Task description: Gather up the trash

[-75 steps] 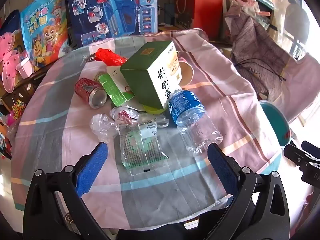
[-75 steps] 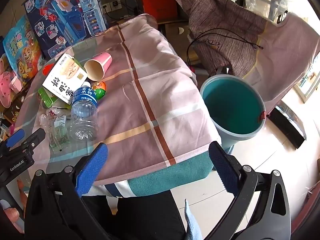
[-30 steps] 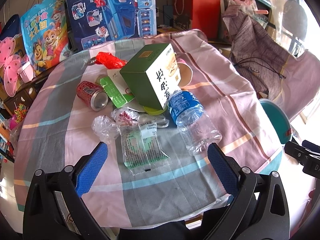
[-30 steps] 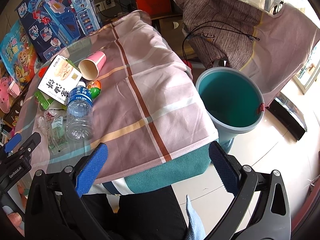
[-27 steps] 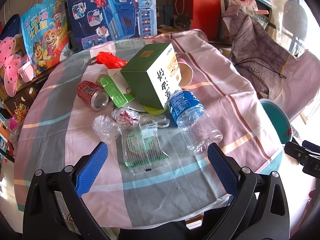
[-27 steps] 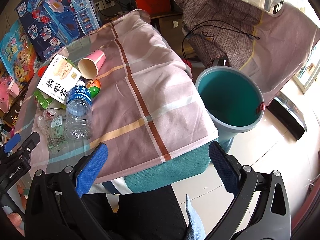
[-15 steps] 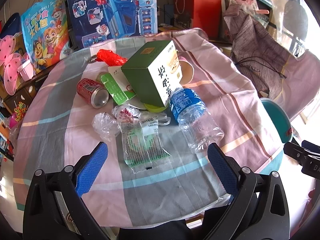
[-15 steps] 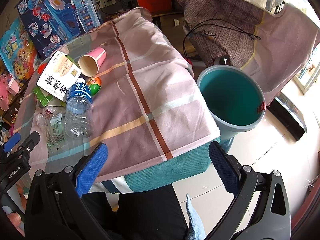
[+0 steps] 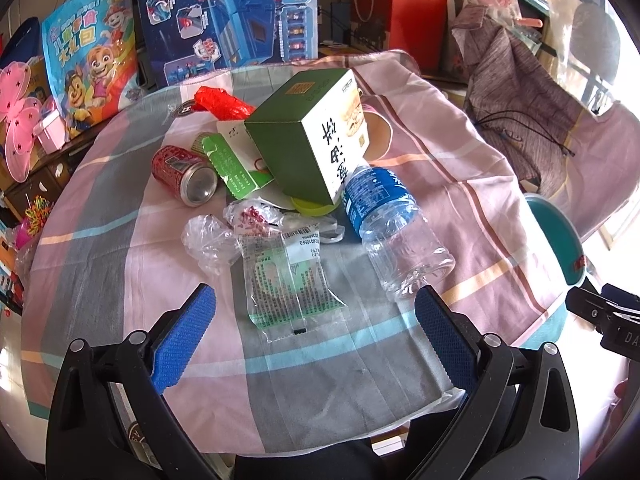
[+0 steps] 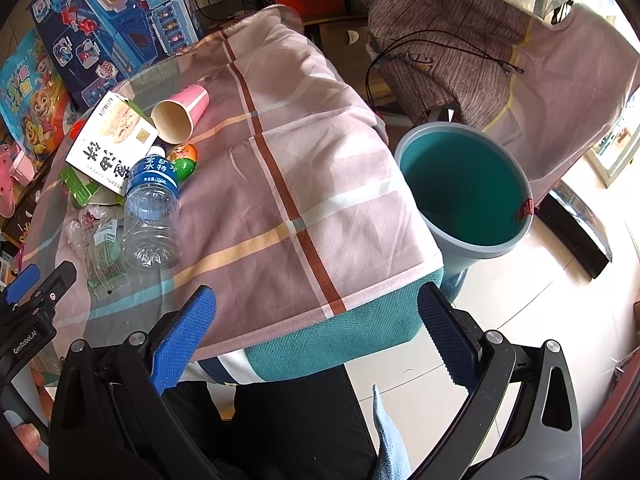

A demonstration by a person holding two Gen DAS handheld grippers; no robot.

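Note:
Trash lies on a checked tablecloth (image 9: 160,360): a clear wrapper with green print (image 9: 286,280), an empty bottle with a blue label (image 9: 392,224), a green and white box (image 9: 316,136), a red can (image 9: 184,172), crumpled clear plastic (image 9: 208,240), a red wrapper (image 9: 220,102) and a pink paper cup (image 10: 180,114). My left gripper (image 9: 316,336) is open and empty, just short of the clear wrapper. My right gripper (image 10: 316,336) is open and empty over the table's near edge. A teal bin (image 10: 464,188) stands on the floor to the right.
Toy boxes (image 9: 224,16) and a red box (image 9: 396,8) stand behind the table. A chair draped in cloth (image 10: 500,40) is behind the bin. A green egg toy (image 10: 184,158) lies by the bottle.
Both grippers have shifted only slightly; the trash sits a little closer in the left wrist view. Nothing was picked up.

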